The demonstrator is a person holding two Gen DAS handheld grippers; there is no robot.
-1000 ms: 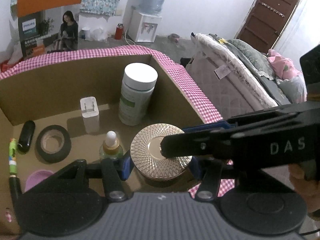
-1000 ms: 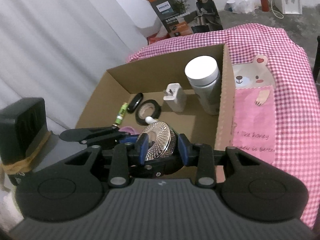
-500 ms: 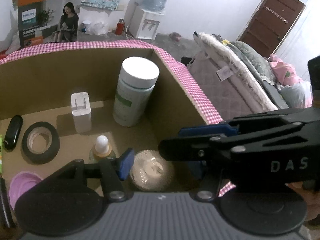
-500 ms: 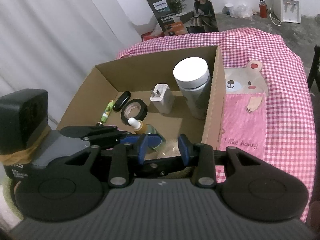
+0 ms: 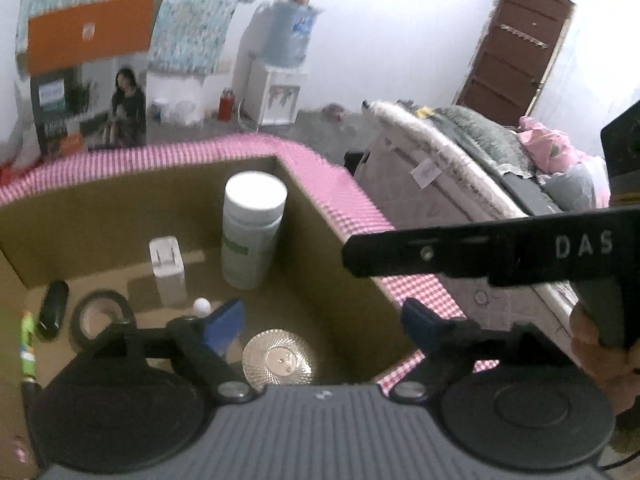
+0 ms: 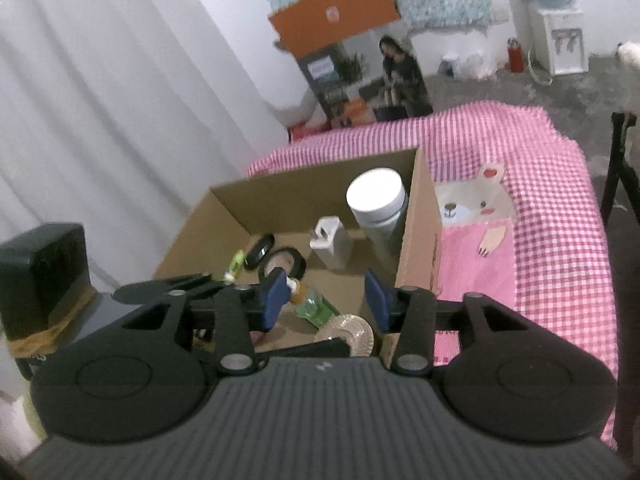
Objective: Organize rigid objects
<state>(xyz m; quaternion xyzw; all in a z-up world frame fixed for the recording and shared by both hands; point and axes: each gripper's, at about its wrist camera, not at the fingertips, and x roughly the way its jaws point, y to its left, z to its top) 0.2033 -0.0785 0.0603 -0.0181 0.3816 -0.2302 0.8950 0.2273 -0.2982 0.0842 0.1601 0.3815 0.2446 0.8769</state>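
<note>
An open cardboard box (image 5: 120, 204) (image 6: 416, 216) sits on a pink checked cloth. A round gold ribbed lid (image 5: 278, 362) (image 6: 348, 330) lies flat on the box floor near the front right corner. My left gripper (image 5: 320, 320) is open and empty above it. My right gripper (image 6: 326, 294) is open and empty above the box's front. It shows in the left wrist view as a black bar (image 5: 480, 246). The box also holds a white-capped bottle (image 5: 252, 232) (image 6: 378, 208), a white charger (image 5: 167, 264) (image 6: 330, 240), a tape roll (image 5: 100, 318) (image 6: 282, 266) and a dropper bottle (image 6: 310, 302).
A black oval case (image 5: 54, 308) and a green tube (image 5: 26, 336) lie at the box's left. A bed (image 5: 480, 168) stands right of the table. A bear picture (image 6: 480, 216) is on the cloth right of the box. A white curtain (image 6: 100, 100) hangs at left.
My right gripper let go of the gold lid, which now lies on the box floor. Both grippers opened wider and rose away from the box.
</note>
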